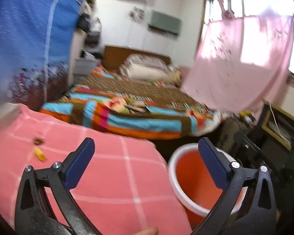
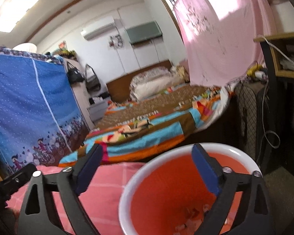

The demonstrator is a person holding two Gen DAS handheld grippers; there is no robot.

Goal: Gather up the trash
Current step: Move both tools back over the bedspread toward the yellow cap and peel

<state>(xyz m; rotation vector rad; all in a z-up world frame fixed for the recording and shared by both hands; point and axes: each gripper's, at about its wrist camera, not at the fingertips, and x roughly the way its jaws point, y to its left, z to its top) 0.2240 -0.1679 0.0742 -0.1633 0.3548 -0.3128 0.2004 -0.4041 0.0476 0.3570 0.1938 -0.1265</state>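
An orange bin with a white rim [image 1: 196, 178] [image 2: 178, 192] stands on the floor beside a surface under a pink checked cloth [image 1: 111, 176] [image 2: 100, 186]. Small blurred scraps lie at the bin's bottom [image 2: 194, 213]. On the cloth at the left lie a yellow scrap [image 1: 39, 154] and a small brown scrap [image 1: 38, 141]. My left gripper [image 1: 146, 148] is open and empty, spanning the cloth's edge and the bin. My right gripper [image 2: 147, 152] hangs open and empty over the bin's mouth.
A bed with a colourful striped quilt [image 1: 139, 115] [image 2: 147, 125] lies behind. A blue fabric wardrobe [image 1: 29, 39] [image 2: 29, 101] stands at the left. A pink curtain [image 1: 241, 62] [image 2: 221, 39] hangs at the right over dark furniture [image 1: 274, 137]. A fingertip [image 1: 147, 231] shows at the bottom edge.
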